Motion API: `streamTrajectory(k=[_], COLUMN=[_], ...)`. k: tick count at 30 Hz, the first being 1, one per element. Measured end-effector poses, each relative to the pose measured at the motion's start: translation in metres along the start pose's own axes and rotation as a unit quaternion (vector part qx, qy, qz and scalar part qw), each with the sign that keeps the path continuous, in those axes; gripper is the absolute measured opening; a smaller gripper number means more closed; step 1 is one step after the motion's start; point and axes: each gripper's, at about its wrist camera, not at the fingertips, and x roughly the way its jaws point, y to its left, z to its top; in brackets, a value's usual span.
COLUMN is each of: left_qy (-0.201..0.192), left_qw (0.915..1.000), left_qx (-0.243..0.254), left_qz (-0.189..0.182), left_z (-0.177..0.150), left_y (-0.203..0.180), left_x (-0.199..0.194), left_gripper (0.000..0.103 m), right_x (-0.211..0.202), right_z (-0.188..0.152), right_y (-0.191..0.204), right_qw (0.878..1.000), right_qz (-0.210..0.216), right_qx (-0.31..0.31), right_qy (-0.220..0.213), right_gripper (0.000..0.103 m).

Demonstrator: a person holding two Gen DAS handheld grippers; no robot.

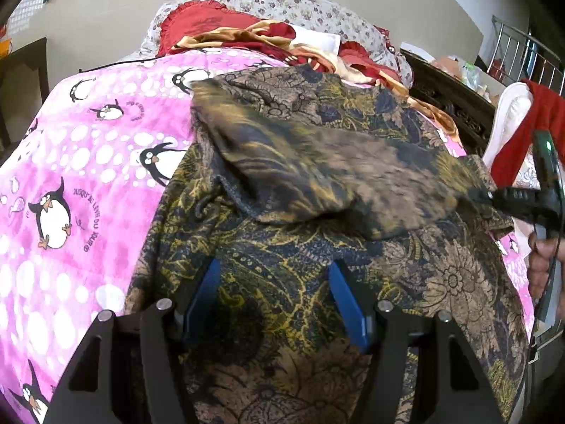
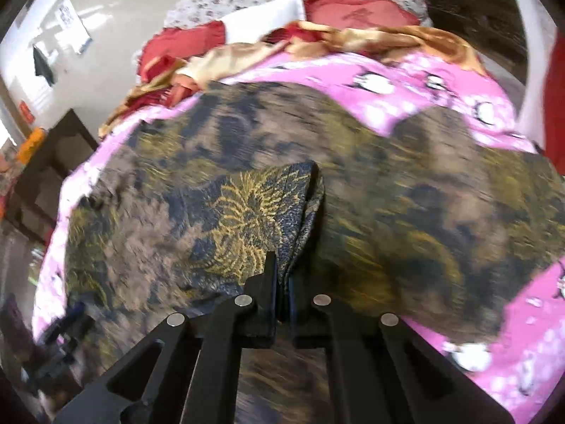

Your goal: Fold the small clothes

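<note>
A brown, dark blue and gold floral garment (image 1: 441, 282) lies spread on a pink penguin bedspread (image 1: 70, 176). In the left wrist view my left gripper (image 1: 273, 272) stands open just above the cloth, with its blue pads (image 1: 208, 293) apart and gripping nothing. My right gripper (image 1: 491, 196) comes in from the right edge, shut on a corner of the garment, and holds a blurred fold (image 1: 317, 173) raised across the rest. In the right wrist view the right gripper (image 2: 282, 275) pinches that bunched fold (image 2: 247, 219) between closed jaws.
Red and gold cloths (image 1: 247, 39) and floral pillows (image 1: 300, 7) are heaped at the head of the bed. Dark wooden furniture (image 1: 455, 102) and a red cloth (image 1: 536, 123) stand to the right. A person's hand (image 1: 540, 265) is at the right edge.
</note>
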Motion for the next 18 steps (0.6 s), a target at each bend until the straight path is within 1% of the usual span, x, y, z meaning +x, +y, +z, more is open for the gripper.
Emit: streamTrajectory(k=[2,4,5,6,8,9,10,12,13,14,16,17,18], left_qy=[0.000,0.000,0.000,0.001,0.000,-0.002,-0.011,-0.036,-0.045,-0.059,-0.075,-0.084,-0.088], left_qw=[1.0000,1.0000,1.0000,1.0000,1.0000,0.9999,0.9997,0.9982,0.9977,0.9968,0.9961,0.9955,0.9951], left_qx=[0.000,0.000,0.000,0.001,0.000,-0.002,-0.008,-0.017,-0.018,-0.019,-0.018,-0.018,-0.017], left_qz=[0.001,0.002,0.003,0.005,0.007,0.010,0.020,0.044,0.048,0.050,0.043,0.040,0.040], left_z=[0.000,-0.001,-0.001,-0.001,0.001,0.003,0.006,0.015,0.020,0.028,0.046,0.058,0.069], left_y=[0.000,0.000,0.000,0.000,-0.001,0.000,0.002,0.007,0.008,0.009,0.010,0.010,0.009], left_x=[0.000,-0.001,-0.001,-0.001,-0.005,-0.007,-0.015,-0.030,-0.035,-0.041,-0.042,-0.040,-0.035], left_gripper=[0.067,0.067,0.068,0.068,0.068,0.068,0.068,0.076,0.082,0.084,0.084,0.083,0.082], right_x=[-0.006,-0.011,-0.009,-0.006,0.003,0.001,-0.003,-0.015,-0.026,-0.037,-0.053,-0.060,-0.060], right_z=[-0.007,-0.016,-0.021,-0.025,-0.029,-0.029,-0.028,-0.028,-0.028,-0.029,-0.030,-0.030,-0.028], right_y=[-0.004,-0.017,-0.021,-0.025,-0.026,-0.026,-0.028,-0.034,-0.038,-0.042,-0.043,-0.039,-0.035], right_qw=[1.000,0.999,0.999,0.999,1.000,0.999,0.999,0.999,0.998,0.998,0.996,0.995,0.995], right_qz=[-0.021,-0.028,-0.032,-0.030,-0.030,-0.036,-0.040,-0.038,-0.032,-0.031,-0.041,-0.034,-0.024], right_qx=[0.003,0.018,0.024,0.022,0.009,0.007,0.010,0.019,0.024,0.026,0.021,0.015,0.011], right_qy=[-0.010,-0.019,-0.018,-0.007,0.003,-0.003,-0.011,-0.022,-0.038,-0.054,-0.079,-0.092,-0.095], right_gripper=[0.009,0.009,0.009,0.009,0.010,0.013,0.014,0.018,0.020,0.020,0.020,0.020,0.020])
